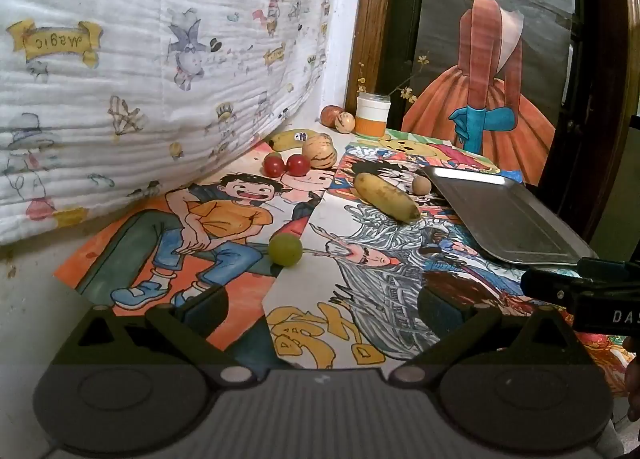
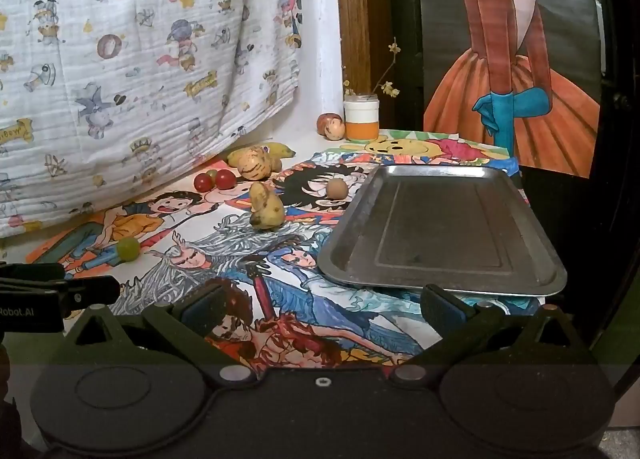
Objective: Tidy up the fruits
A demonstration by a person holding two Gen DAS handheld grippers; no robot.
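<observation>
Fruits lie scattered on a table covered with cartoon drawings. A green grape (image 1: 285, 250) (image 2: 128, 248) lies nearest. A small banana (image 1: 386, 197) (image 2: 266, 207) lies mid-table beside a small brown round fruit (image 1: 421, 185) (image 2: 336, 188). Two cherry tomatoes (image 1: 287, 165) (image 2: 215, 180), a striped melon (image 1: 319, 153) (image 2: 252, 166) and a second banana (image 1: 290, 139) (image 2: 280, 148) lie further back. An empty metal tray (image 1: 508, 215) (image 2: 444, 227) sits on the right. My left gripper (image 1: 320, 309) and right gripper (image 2: 322, 305) are both open and empty, above the table's near edge.
A white and orange jar (image 1: 373, 114) (image 2: 361, 117) stands at the back next to two round fruits (image 1: 338, 119) (image 2: 331, 125). A patterned quilt (image 1: 140, 59) hangs along the left. A painted panel (image 1: 492, 59) and wooden frame stand behind.
</observation>
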